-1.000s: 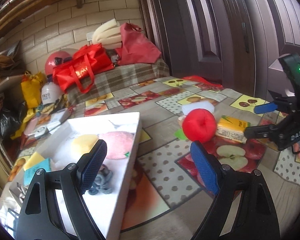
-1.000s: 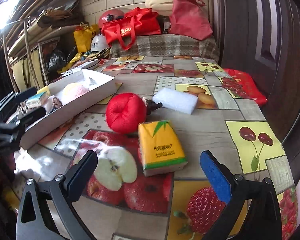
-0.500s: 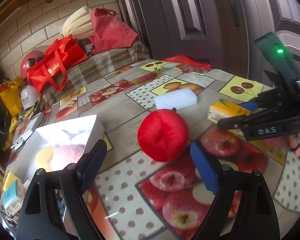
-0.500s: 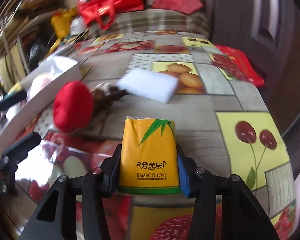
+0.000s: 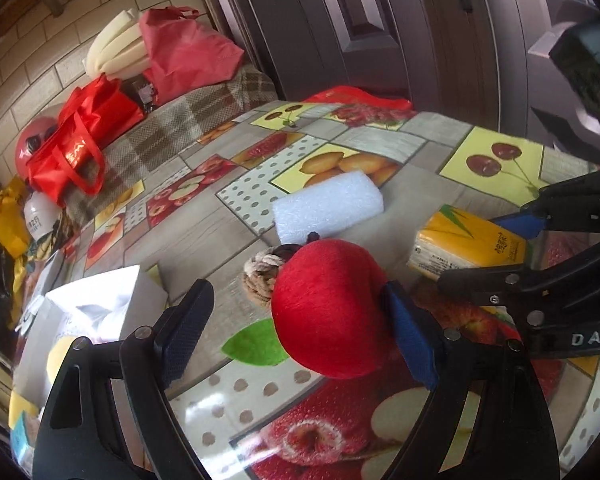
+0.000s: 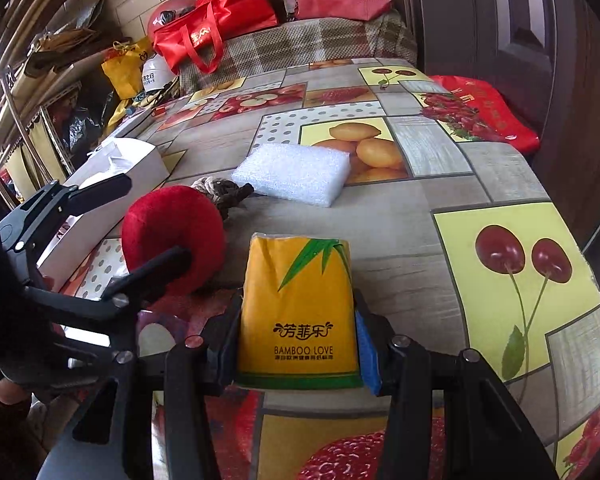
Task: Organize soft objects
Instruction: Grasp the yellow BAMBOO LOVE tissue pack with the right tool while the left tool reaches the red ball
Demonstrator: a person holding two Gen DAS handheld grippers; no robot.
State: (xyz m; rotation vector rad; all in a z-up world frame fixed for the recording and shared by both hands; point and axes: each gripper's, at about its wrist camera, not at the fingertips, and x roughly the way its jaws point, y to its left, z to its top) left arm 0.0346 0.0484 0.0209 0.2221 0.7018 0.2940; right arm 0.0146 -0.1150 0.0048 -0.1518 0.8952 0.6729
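Note:
A red plush apple [image 5: 328, 308] with a green felt leaf [image 5: 256, 344] lies on the fruit-print tablecloth [image 5: 340, 432]. My left gripper [image 5: 296, 332] stands open around it: the apple is against the right pad, and the left pad is apart from it. In the right wrist view the left gripper [image 6: 140, 228] straddles the apple [image 6: 172, 224] from the left. My right gripper [image 6: 296, 344] is shut on a yellow tissue pack [image 6: 300, 300] that rests on the table. The pack [image 5: 460, 240] and the right gripper [image 5: 488, 252] also show at the right of the left wrist view.
A white foam block [image 6: 296, 172] and a rope knot [image 6: 220, 192] lie just behind the apple. A white box [image 5: 100, 300] holding soft items stands at the left. Red bags [image 6: 212, 28] sit on a plaid cover at the back. A red packet [image 6: 484, 108] lies by the dark door.
My left gripper swung right from over the white box to around the red apple. My right gripper moved in and shut on the yellow tissue pack.

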